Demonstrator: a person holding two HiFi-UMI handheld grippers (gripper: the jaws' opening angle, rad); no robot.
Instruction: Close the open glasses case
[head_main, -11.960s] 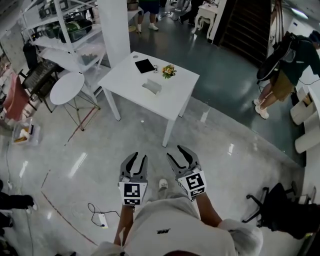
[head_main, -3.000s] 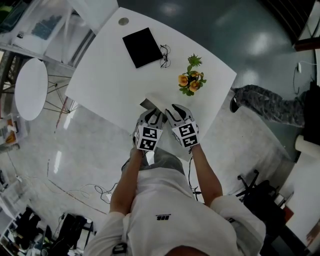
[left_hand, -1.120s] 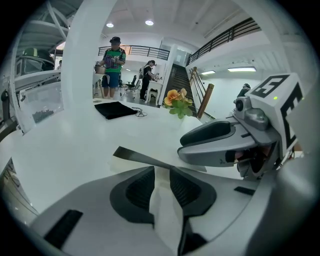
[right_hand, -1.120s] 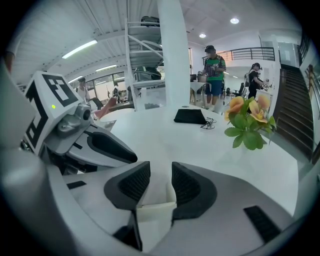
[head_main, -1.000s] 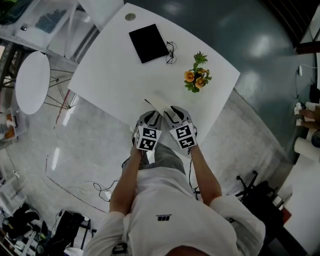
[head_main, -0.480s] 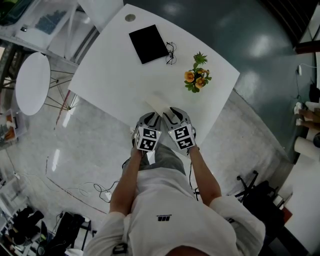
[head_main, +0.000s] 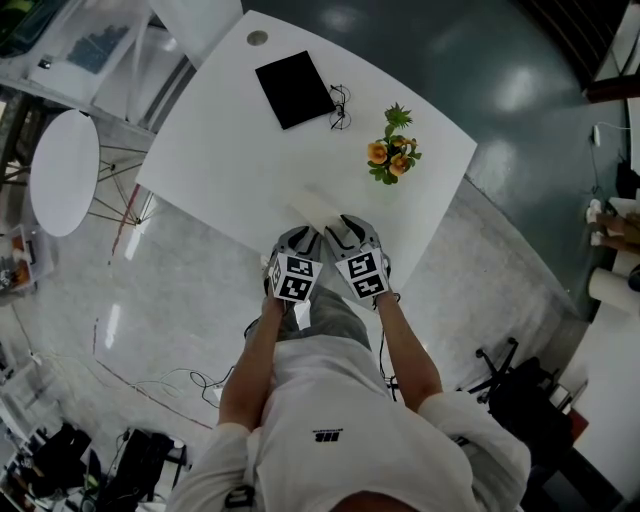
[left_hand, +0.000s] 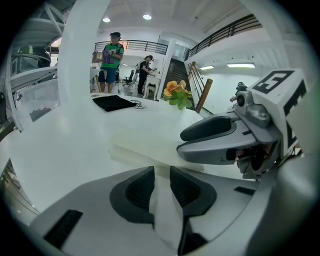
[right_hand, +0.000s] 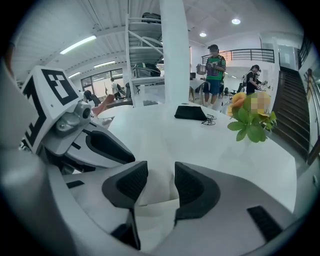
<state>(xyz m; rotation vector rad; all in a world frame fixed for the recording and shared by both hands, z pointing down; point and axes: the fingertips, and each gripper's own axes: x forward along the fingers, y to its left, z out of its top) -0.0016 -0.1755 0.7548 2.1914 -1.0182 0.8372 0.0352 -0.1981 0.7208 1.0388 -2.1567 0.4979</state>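
As seen from the head view, both tools sit side by side at the near edge of the white table (head_main: 230, 170), right over the pale glasses case (head_main: 313, 205), which lies flat there just in front of the person. A moment earlier a thin dark line showed along the case's far left side, the gap under a raised lid; that line is gone, and the case reads as one low, flat slab, so the lid has probably come down and the closing looks done or very nearly so. The left gripper (left_hand: 161, 172) has its jaws drawn almost together, with a thin white flap of the case pinched between the pads. The right gripper (right_hand: 156, 187) has a slightly wider gap, filled by the white body of the case. Whether the lid has latched cannot be told. Farther back on the table, well apart, lie a black flat case (head_main: 295, 90), a pair of spectacles (head_main: 338, 105) and small orange flowers (head_main: 393, 155).
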